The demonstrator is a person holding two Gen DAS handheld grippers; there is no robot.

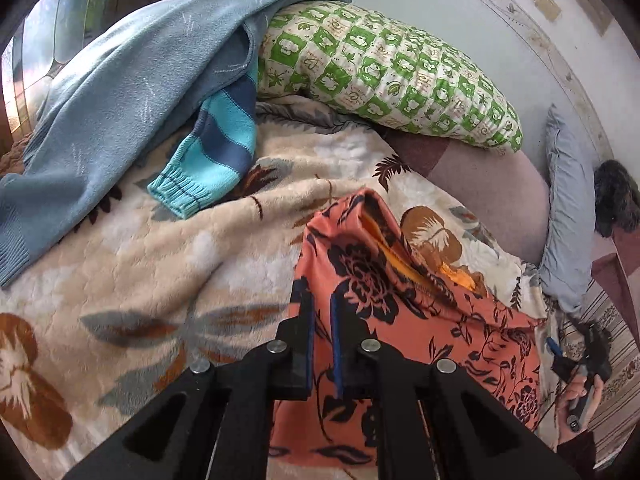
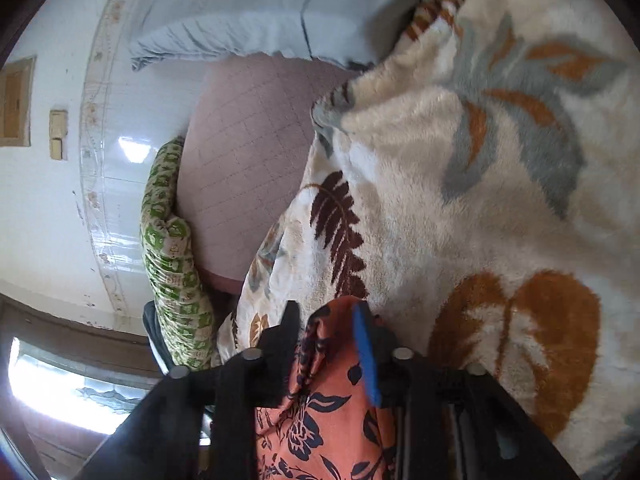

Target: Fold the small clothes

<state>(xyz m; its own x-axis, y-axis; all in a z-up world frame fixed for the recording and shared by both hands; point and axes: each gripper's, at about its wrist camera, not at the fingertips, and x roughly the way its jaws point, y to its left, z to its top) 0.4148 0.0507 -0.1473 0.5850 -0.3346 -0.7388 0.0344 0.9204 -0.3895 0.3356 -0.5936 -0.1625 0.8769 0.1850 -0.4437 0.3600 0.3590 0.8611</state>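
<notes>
An orange garment with a dark flower print (image 1: 404,304) lies on the fleece blanket (image 1: 168,264), its zip edge folded up. My left gripper (image 1: 320,300) is shut on the garment's left edge, with cloth between the two narrow-set fingers. My right gripper (image 2: 328,312) holds another part of the same garment (image 2: 320,412), which is bunched between its fingers. The right gripper also shows at the far right of the left wrist view (image 1: 576,356), held in a hand.
A light blue sweater (image 1: 120,104) and a striped blue knit sleeve (image 1: 216,148) lie at the back left. A green-checked pillow (image 1: 384,68) and a grey pillow (image 1: 568,208) lie by the wall. A pink quilted mattress (image 2: 244,160) shows beyond the blanket.
</notes>
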